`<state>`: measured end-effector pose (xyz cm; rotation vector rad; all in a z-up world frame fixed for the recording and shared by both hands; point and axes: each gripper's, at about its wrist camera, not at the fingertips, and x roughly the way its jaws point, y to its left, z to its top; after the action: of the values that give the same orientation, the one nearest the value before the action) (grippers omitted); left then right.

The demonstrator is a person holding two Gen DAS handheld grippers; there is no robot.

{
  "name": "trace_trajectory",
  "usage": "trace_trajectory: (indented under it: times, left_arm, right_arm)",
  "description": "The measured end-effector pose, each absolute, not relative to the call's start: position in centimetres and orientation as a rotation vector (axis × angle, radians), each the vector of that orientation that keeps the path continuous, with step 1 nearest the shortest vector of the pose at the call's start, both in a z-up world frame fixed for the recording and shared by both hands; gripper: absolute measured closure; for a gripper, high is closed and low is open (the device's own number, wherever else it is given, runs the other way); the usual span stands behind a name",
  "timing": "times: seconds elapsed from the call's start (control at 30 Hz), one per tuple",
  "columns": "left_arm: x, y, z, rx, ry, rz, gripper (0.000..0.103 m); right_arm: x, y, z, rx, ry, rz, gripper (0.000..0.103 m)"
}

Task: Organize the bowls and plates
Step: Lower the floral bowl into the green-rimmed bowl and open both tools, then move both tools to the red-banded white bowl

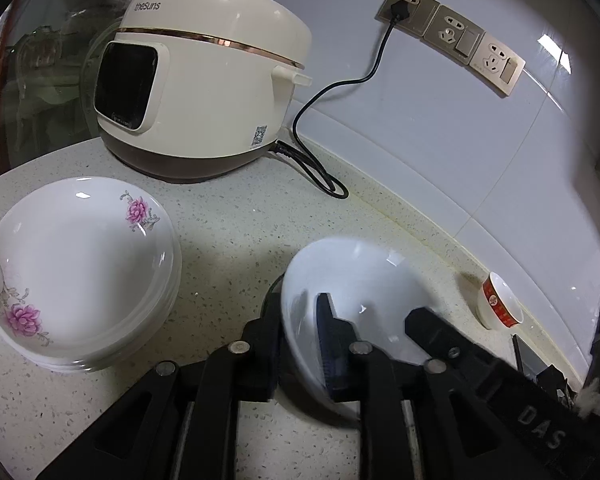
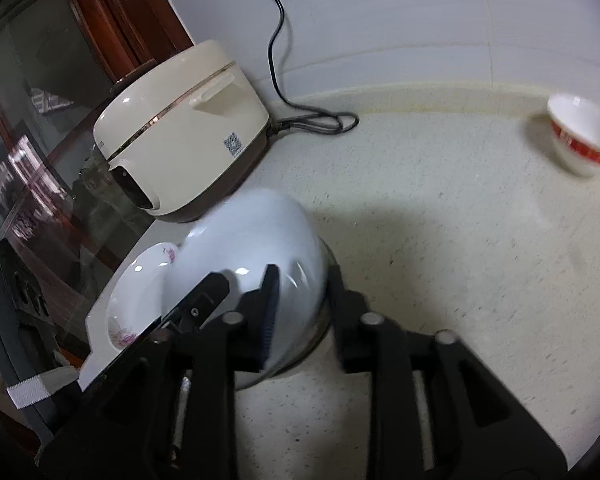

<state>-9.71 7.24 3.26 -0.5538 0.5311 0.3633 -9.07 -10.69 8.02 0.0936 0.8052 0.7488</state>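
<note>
A plain white bowl point(image 1: 356, 276) is held tilted above the counter. My left gripper point(image 1: 300, 340) is shut on its near-left rim, one finger inside and one outside. My right gripper point(image 2: 300, 304) is shut on the same bowl point(image 2: 252, 236) from the other side; its tip shows in the left wrist view point(image 1: 424, 324) inside the bowl. A stack of white plates with pink flowers point(image 1: 80, 272) sits at the left, also seen in the right wrist view point(image 2: 140, 280). A small white cup with a red band point(image 1: 498, 300) stands by the wall, far right in the right wrist view point(image 2: 584, 136).
A cream rice cooker point(image 1: 204, 92) stands at the back, its black cord point(image 1: 320, 168) looping on the speckled counter point(image 1: 228, 232) up to wall sockets point(image 1: 452, 32). The white tiled wall point(image 1: 440, 140) bounds the counter at the right. A glass panel point(image 1: 40, 80) lies beyond the counter's left edge.
</note>
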Motion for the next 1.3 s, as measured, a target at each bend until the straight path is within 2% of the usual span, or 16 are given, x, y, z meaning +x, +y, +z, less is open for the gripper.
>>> trace_trajectory:
  times: [0.33,0.4,0.43,0.47,0.5,0.53,0.57,0.63,0.7,0.87,1.13,1.3]
  left_arm:
    - [-9.2,6.7,2.7,-0.542,0.537,0.381,0.082]
    - [-9.5,6.7,3.0,-0.560,0.535,0.388,0.078]
    - [-9.7,6.8,3.4,-0.565,0.525,0.393,0.071]
    - [-10.1,6.7,4.1,-0.561,0.496,0.404,0.055]
    - [-10.7,6.5,4.9,-0.551,0.457,0.423,0.045]
    - [-11.2,6.3,5.6,-0.543,0.423,0.443,0.021]
    - [-11.8,6.1,6.3,-0.535,0.388,0.466,0.008]
    - [-12.7,5.6,7.8,-0.510,0.318,0.494,0.001]
    - [-12.3,4.9,8.9,-0.481,0.320,0.473,0.000]
    - [-8.2,1.9,9.6,-0.407,0.466,0.343,0.000]
    - [0.2,-4.8,9.6,-0.294,0.657,0.163,0.000]
    - [5.5,-8.1,8.4,-0.283,0.676,0.084,0.000]
  right_arm:
    - [-8.7,-11.3,8.3,0.140,0.796,0.768,0.062]
    - [-8.3,-12.0,8.7,0.177,0.784,0.766,0.059]
    - [-8.0,-12.4,8.9,0.195,0.778,0.756,0.058]
    - [-7.5,-13.4,9.1,0.230,0.768,0.735,0.053]
    - [-7.1,-14.1,9.3,0.261,0.761,0.720,0.048]
    - [-6.7,-15.0,9.4,0.295,0.755,0.706,0.047]
    - [-6.2,-16.1,9.6,0.337,0.747,0.686,0.044]
    - [-5.2,-18.1,9.9,0.401,0.734,0.645,0.043]
    - [-4.4,-19.9,10.0,0.456,0.725,0.607,0.041]
    - [-2.6,-24.3,10.3,0.549,0.696,0.475,0.039]
    - [-0.1,-30.3,10.0,0.537,0.668,0.222,0.038]
    - [0.9,-32.3,9.2,0.543,0.677,0.139,0.038]
